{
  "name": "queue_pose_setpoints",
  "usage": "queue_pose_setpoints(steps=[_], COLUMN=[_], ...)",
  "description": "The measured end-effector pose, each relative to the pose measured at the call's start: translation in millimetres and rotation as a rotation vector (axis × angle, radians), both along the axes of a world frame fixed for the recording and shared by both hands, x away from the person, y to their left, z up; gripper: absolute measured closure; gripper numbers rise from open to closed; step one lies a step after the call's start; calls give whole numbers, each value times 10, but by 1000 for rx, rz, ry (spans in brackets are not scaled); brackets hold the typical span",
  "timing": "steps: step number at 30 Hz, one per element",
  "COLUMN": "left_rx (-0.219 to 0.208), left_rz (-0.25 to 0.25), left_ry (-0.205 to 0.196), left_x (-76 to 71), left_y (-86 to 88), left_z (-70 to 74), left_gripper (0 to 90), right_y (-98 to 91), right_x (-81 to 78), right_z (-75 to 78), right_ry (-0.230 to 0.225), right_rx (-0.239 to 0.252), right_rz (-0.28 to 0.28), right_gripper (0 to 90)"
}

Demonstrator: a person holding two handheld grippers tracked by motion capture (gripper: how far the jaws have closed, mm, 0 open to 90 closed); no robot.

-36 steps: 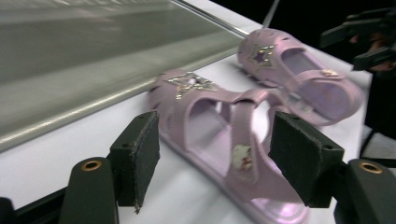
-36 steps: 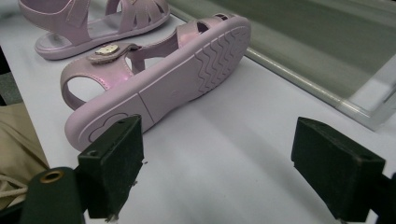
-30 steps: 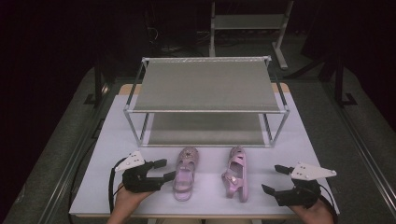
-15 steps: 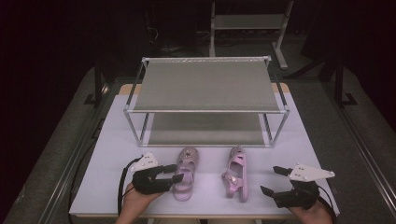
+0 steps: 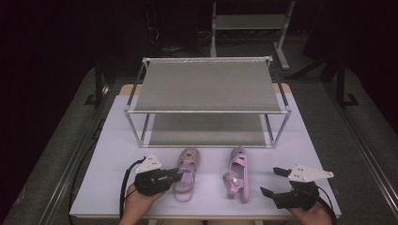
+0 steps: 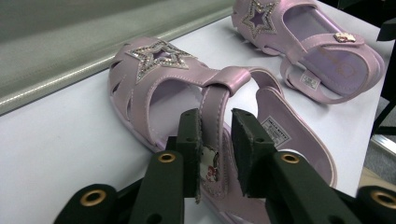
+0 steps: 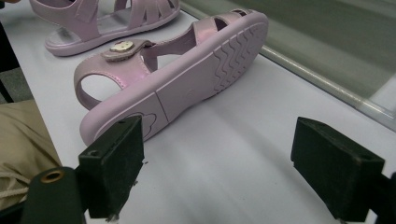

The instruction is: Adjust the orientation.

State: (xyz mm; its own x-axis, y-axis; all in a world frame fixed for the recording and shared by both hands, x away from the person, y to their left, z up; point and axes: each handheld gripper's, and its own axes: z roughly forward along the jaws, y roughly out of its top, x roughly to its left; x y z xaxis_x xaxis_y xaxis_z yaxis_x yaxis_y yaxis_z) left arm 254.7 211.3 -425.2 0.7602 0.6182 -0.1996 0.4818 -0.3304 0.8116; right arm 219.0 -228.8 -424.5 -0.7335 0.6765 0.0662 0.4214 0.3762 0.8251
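Left gripper (image 5: 174, 176) at the left sandal (image 5: 185, 174), which stood upright near the table's (image 5: 112, 154) front edge, left of centre. Its jaws had just been closing; in the left gripper view the sandal's ankle strap (image 6: 215, 116) ran up between the pads (image 6: 191, 140), which clamped it from both sides. The right sandal (image 5: 237, 173) lay tipped on its side just right of centre, sole toward the right gripper (image 5: 271, 182), whose jaws stood wide apart with bare table between them, near the front right corner
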Motion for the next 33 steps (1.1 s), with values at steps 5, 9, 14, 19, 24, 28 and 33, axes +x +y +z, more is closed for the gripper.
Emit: queue_pose_setpoints(steps=[5, 9, 14, 19, 24, 28, 33], left_rx=[-42, -77, -130, -177, -243, -280, -336], left_rz=[32, 68, 90, 107, 111, 100, 84], left_ry=[12, 16, 34, 42, 69, 83, 94], left_x=[9, 21, 39, 29, 27, 25, 17], left_y=[36, 92, 156, 200, 262, 283, 307], left_z=[-13, -18, -28, -23, -24, -23, -6], left_gripper=[776, 796, 809, 820, 829, 832, 832], right_y=[-11, -8, -2, -12, -19, -17, -13], right_x=[-5, 7, 4, 18, 21, 30, 47], right_z=[0, -10, -14, -23, -26, -29, -31], right_ry=[-2, 2, 5, 6, 5, 9, 8], right_rx=[0, 0, -4, -2, -1, 2, 10], right_rz=[-9, -5, -2, -5, -13, -18, -24], right_gripper=[178, 178, 178, 178, 178, 178, 178])
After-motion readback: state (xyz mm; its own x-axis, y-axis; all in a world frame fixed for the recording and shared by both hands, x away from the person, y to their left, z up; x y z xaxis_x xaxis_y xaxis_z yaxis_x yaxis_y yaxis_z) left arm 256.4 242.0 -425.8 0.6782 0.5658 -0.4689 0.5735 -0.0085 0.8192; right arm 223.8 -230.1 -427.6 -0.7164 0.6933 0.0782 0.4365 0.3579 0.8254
